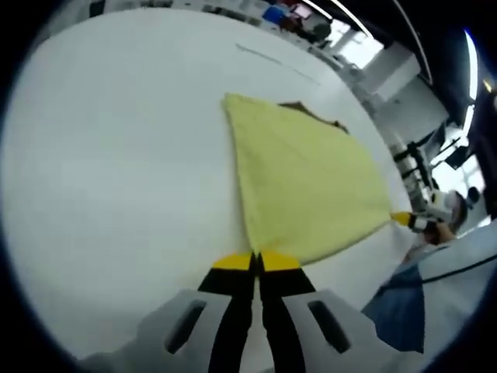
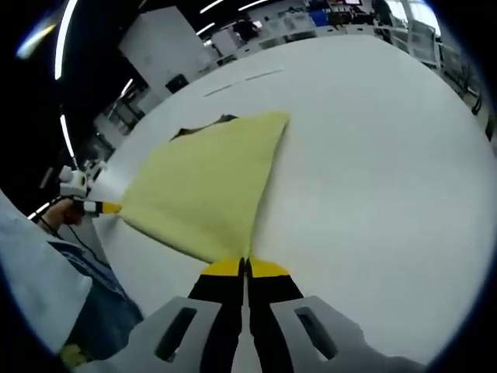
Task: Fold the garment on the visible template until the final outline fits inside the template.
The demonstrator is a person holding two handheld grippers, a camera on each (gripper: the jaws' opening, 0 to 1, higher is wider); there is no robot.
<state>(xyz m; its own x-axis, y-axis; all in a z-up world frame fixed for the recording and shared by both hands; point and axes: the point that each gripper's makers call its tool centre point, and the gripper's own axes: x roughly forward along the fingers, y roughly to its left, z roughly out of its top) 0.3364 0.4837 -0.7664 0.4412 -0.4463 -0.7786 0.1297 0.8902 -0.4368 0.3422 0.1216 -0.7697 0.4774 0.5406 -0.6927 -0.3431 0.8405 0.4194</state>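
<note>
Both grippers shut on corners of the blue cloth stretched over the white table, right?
Not quite: the cloth is yellow, not blue, as the left gripper view shows. The rest holds: the left gripper and right gripper are each shut on a corner of it, stretched over the white table.

Garment [image 1: 307, 183] [image 2: 206, 186]: pale yellow, soft napped cloth, pulled out taut into a flat triangular shape over the white table [image 1: 116, 171] [image 2: 373, 155]. Near edge stretched straight between two pinched corners, third corner pointing away. A dark brown edge, possibly the template [image 1: 314, 113] [image 2: 198, 127], peeks out beyond the far side; too little shows to be sure.
</note>
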